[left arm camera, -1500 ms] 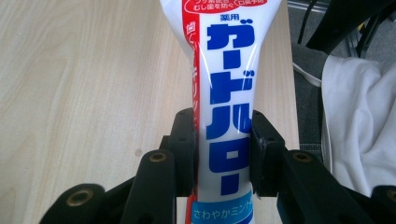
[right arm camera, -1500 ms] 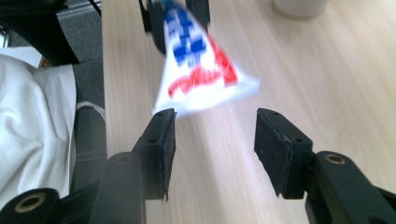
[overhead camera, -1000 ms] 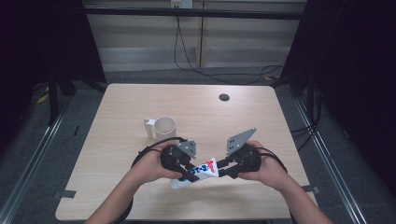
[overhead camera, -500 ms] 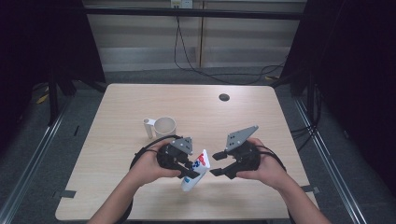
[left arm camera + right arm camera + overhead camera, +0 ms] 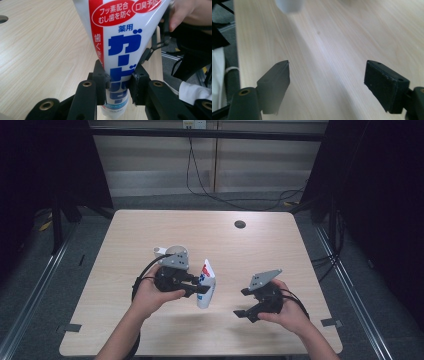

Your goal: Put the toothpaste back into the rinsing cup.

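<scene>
A pale wooden desk (image 5: 130, 235) with rounded corners and a fine straight grain stands in a dark room. A person's two bare forearms reach in over its near edge, each hand holding a black two-fingered gripper topped by a grey three-cornered plate.

The left gripper (image 5: 197, 286), near the middle of the desk and toward its left side, holds a toothpaste tube (image 5: 206, 285). The tube is soft white plastic, glossy, printed with a red stripe, red ovals and bold blue Japanese lettering. It stands roughly upright, its round capped end down close to the desk surface and its flat, wide crimped end up, so it flares like a wedge. In the left gripper view the two blocky black fingers (image 5: 100, 82) press against the tube's narrow lower body from both sides, just above the cap.

The right gripper (image 5: 244, 302) sits nearer the near right corner, well apart from the tube. Its fingers (image 5: 275, 82) are spread wide with only bare wood grain between their flat, matte rubbery pads. At the top of the right gripper view, the tube's blurred white cap (image 5: 289, 5) shows above the desk.

Behind the left gripper, a cream-coloured mug (image 5: 169, 251) with a small handle is partly hidden. A small dark round disc (image 5: 240, 224) lies near the far edge, right of centre.
</scene>
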A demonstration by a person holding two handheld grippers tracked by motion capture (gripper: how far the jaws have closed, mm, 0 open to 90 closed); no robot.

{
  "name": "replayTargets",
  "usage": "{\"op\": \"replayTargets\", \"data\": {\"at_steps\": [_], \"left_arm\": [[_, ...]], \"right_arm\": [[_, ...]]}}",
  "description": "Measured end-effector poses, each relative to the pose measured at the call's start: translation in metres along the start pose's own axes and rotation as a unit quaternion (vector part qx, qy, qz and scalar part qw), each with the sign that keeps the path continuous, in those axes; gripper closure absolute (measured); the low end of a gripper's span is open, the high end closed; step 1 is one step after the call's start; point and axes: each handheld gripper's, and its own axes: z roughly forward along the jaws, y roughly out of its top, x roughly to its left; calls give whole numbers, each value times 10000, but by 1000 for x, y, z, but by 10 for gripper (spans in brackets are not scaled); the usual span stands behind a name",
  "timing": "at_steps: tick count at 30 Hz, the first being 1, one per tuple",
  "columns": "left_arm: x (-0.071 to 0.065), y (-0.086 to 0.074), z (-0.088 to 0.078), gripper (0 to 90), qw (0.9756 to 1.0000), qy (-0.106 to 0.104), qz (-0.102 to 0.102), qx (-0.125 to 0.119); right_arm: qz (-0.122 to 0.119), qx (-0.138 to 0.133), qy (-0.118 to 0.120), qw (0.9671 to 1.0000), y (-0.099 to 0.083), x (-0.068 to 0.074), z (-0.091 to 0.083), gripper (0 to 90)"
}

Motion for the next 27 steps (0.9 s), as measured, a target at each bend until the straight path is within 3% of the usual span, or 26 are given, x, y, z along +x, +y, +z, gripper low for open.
{"op": "replayTargets", "data": {"at_steps": [3,13,21,27], "left_arm": [[2,-1,-4,709,9999,98,-65,-77],[8,-2,-16,707,9984,448,-185,-296],[16,-5,-27,704,9957,763,-332,-410],[22,-5,-35,702,9925,968,-467,-574]], "right_arm": [[128,60,-167,9998,-11,-3,3,200],[-53,364,-611,9975,-26,-2,9,199],[-44,499,-697,9963,-36,-3,18,198],[40,391,-722,9966,-41,-7,23,186]]}}
